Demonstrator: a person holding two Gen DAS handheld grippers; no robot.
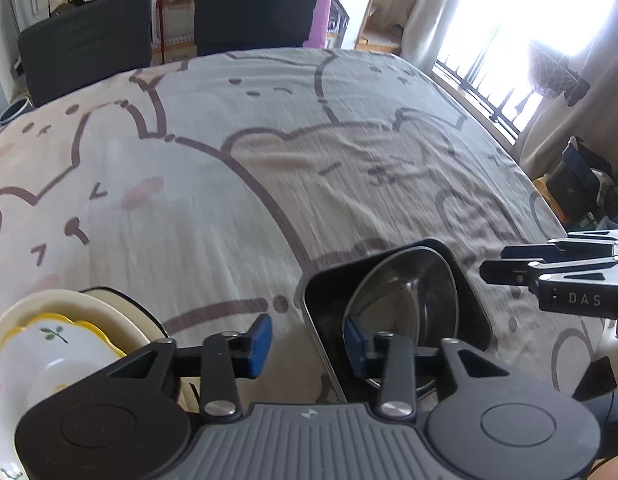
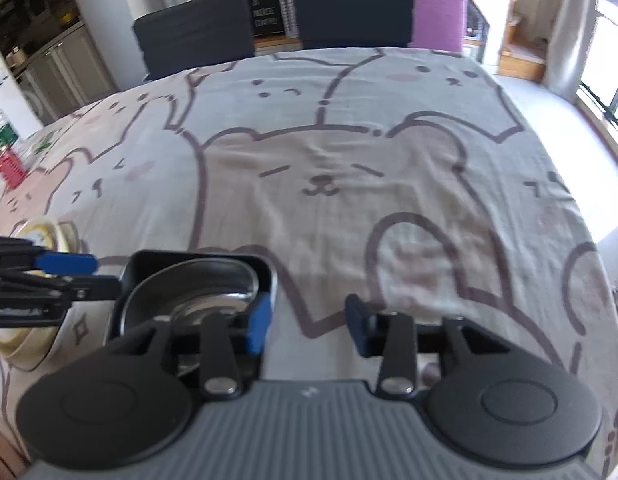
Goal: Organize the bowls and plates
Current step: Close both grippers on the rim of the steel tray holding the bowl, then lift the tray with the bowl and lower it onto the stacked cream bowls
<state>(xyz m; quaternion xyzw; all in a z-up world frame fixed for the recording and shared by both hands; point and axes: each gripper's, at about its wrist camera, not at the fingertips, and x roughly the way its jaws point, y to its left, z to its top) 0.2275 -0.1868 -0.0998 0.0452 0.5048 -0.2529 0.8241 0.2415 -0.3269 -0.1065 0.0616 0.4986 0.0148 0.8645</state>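
L gripper [image 1: 307,340] is wide open w/ nothing held, blue pads [image 1: 259,340] apart, one each side of the near-left edge of a black square tray [image 1: 323,292]. R gripper [image 2: 309,322] also wide open, empty, its left pad by the tray's right wall. Inside the tray sits a stainless steel bowl [image 1: 405,296]. Left of it, well apart: a white floral plate [image 1: 49,356] stacked in a cream bowl [image 1: 109,312]. All on a bear-print tablecloth [image 2: 321,184]; two dark chairs [image 2: 193,28] at the far side.
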